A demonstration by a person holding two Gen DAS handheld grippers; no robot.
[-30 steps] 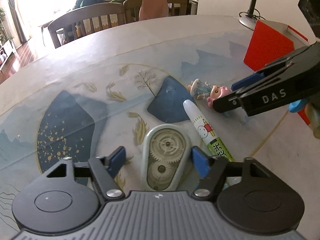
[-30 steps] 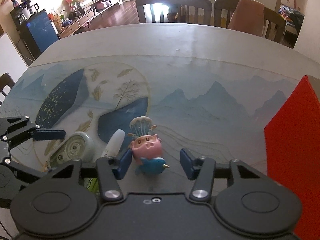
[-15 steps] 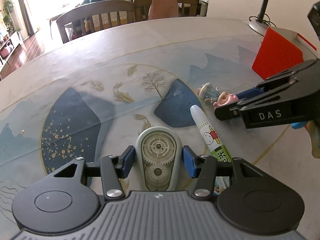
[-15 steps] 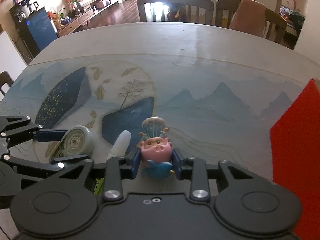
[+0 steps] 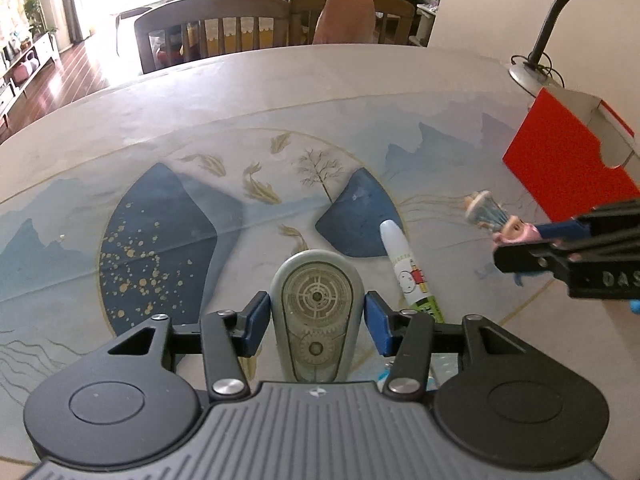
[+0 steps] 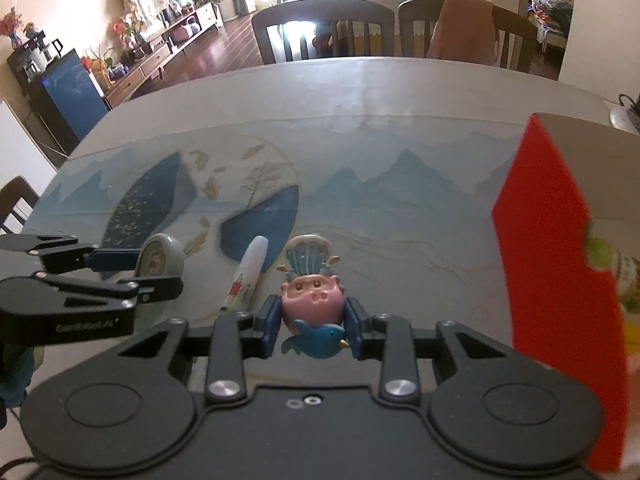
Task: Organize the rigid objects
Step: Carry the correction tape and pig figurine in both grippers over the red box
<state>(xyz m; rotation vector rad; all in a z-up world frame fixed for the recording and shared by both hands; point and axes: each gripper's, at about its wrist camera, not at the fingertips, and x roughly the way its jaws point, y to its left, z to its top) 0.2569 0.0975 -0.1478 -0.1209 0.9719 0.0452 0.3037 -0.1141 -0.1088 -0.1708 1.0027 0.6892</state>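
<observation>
We are viewing the scene through two fisheye cameras, each looking forward along its own gripper's fingers and down, close over the painted landscape table mat. The left wrist view is facing the far wooden dining chairs, with the right gripper entering at its right edge. The right wrist view is facing the same chairs, with the left gripper at its left edge. Both views are sharing the white cartoon-printed pen and the red open-topped cardboard box.

Left hand-held gripper: your blue pads, wide apart a second ago, now clamp the correction-tape dispenser.
Right hand-held gripper: closed on the pig figurine — lifted clear of the bench, nearer the red box.
</observation>
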